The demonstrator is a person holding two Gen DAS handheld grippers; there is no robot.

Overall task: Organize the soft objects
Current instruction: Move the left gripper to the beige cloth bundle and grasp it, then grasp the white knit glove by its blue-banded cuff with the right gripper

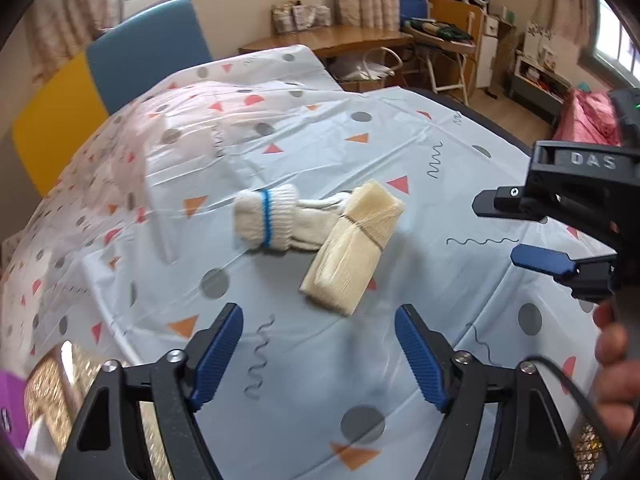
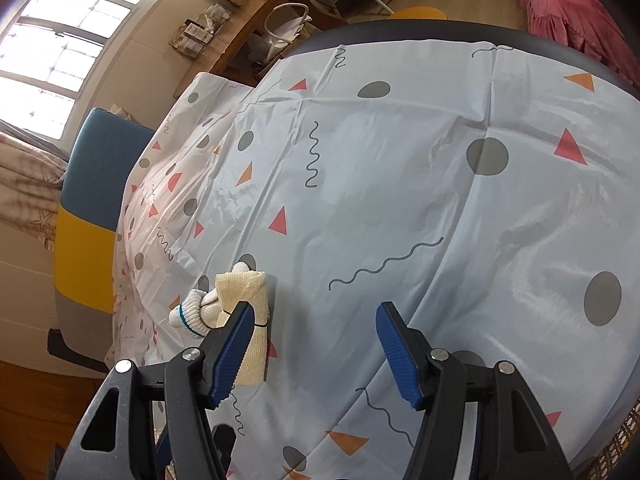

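Two soft bundles lie touching on the patterned tablecloth [image 1: 360, 152]. One is a rolled white knit glove [image 1: 266, 218] with a blue band; the other is a cream folded cloth [image 1: 352, 246] tied with a dark band. My left gripper [image 1: 318, 352] hovers just in front of the cream cloth, open and with nothing between its pads. My right gripper [image 1: 496, 230] reaches in from the right, also open and holding nothing. In the right wrist view the glove [image 2: 192, 312] and cream cloth [image 2: 244, 292] sit beside the left finger of the right gripper [image 2: 316, 344], outside its jaws.
A blue and yellow chair [image 1: 148, 48] stands behind the table's left side, where the cloth rises in a hump [image 1: 176, 128]. A gold woven basket [image 1: 52, 380] sits at the lower left. A person's hand [image 1: 612, 360] holds the right gripper. A wooden desk [image 1: 340, 38] stands behind.
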